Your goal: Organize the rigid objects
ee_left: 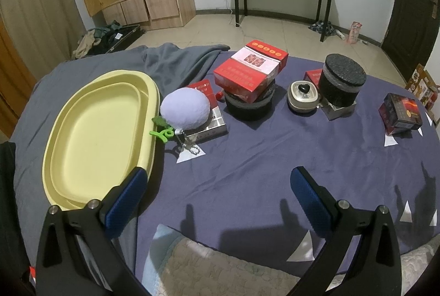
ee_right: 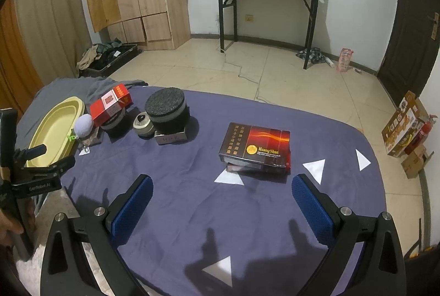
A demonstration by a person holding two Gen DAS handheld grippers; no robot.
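A yellow oval tray [ee_left: 68, 175] [ee_right: 44, 136] lies empty on the left of the blue-clothed table. Beside it a lavender plush ball [ee_left: 184, 108] rests on a small red and silver box [ee_left: 211, 125]. A red box [ee_left: 250, 70] [ee_right: 110, 103] sits tilted on a black round case [ee_left: 247, 109]. A small metal tin [ee_left: 302, 96] [ee_right: 143, 124] stands next to a black round case [ee_left: 342, 80] [ee_right: 167, 110] on a silver box. A dark box [ee_right: 255, 149] [ee_left: 400, 110] lies at the right. My left gripper [ee_left: 217, 186] is open and empty. My right gripper [ee_right: 221, 191] is open and empty, just before the dark box.
A grey cloth [ee_left: 176, 62] is bunched at the table's far left. White paper triangles [ee_right: 315, 168] lie on the blue cloth. A towel [ee_left: 214, 265] lies at the near edge. The left gripper's body [ee_right: 35, 172] shows at the left of the right wrist view.
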